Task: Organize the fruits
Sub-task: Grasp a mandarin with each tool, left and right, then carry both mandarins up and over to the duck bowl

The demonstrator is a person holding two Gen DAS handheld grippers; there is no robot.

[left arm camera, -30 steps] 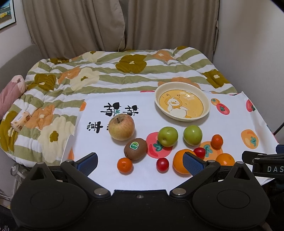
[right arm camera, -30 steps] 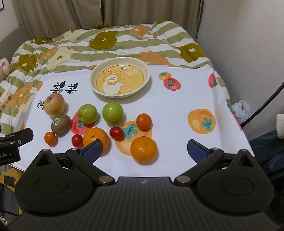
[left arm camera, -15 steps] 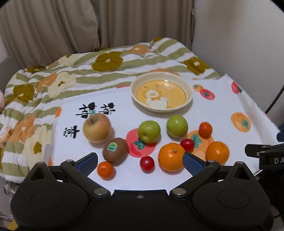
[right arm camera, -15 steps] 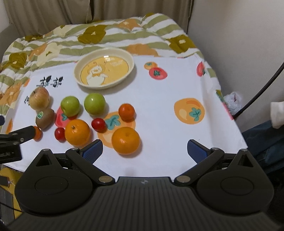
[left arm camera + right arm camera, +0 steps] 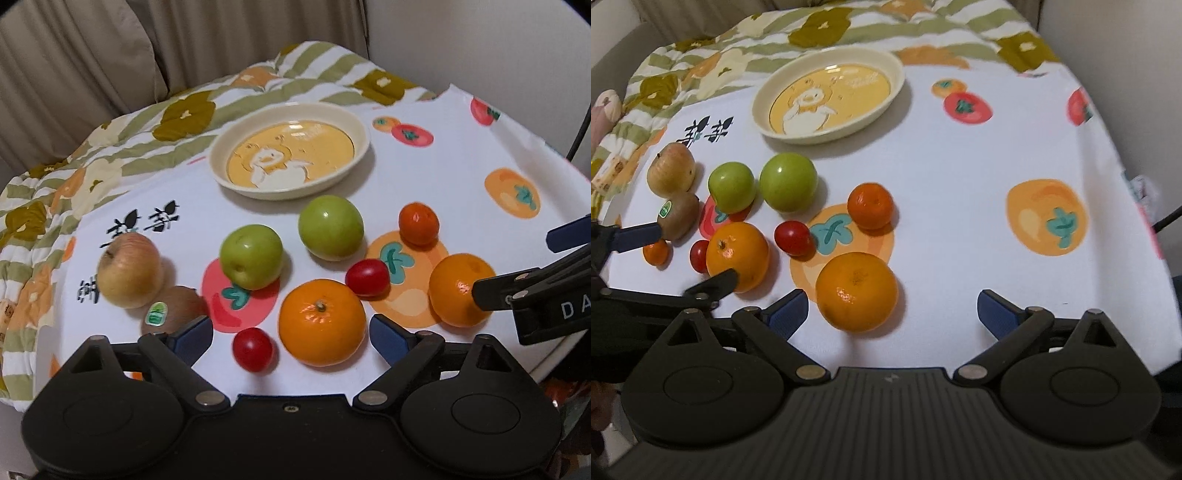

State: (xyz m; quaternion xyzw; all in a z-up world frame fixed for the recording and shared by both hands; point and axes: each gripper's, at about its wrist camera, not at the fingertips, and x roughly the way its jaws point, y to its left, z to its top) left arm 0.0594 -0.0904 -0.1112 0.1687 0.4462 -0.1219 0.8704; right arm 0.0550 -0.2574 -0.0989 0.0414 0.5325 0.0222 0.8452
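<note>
Orange [image 5: 320,326] btwn open L jaws

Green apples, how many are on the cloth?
2. One green apple sits on the printed red fruit picture, beside the kiwi. The other green apple is just right of it, in front of the yellow dish. None seem hidden.

The cloth [image 5: 461,155] is white with orange and red fruit pictures and black marks. The blanket [image 5: 184,110] has green and white stripes with brown and orange flowers. The plate [image 5: 364,136] is cream, with a yellow middle and a white duck. Two apples [image 5: 330,227] are green. One apple [image 5: 129,271] is pale yellow and pink. The kiwi [image 5: 177,310] is brown with a green sticker. Two big oranges [image 5: 321,323] are bright orange. The little tomatoes [image 5: 367,277] are red. The curtain [image 5: 110,48] is beige
</note>
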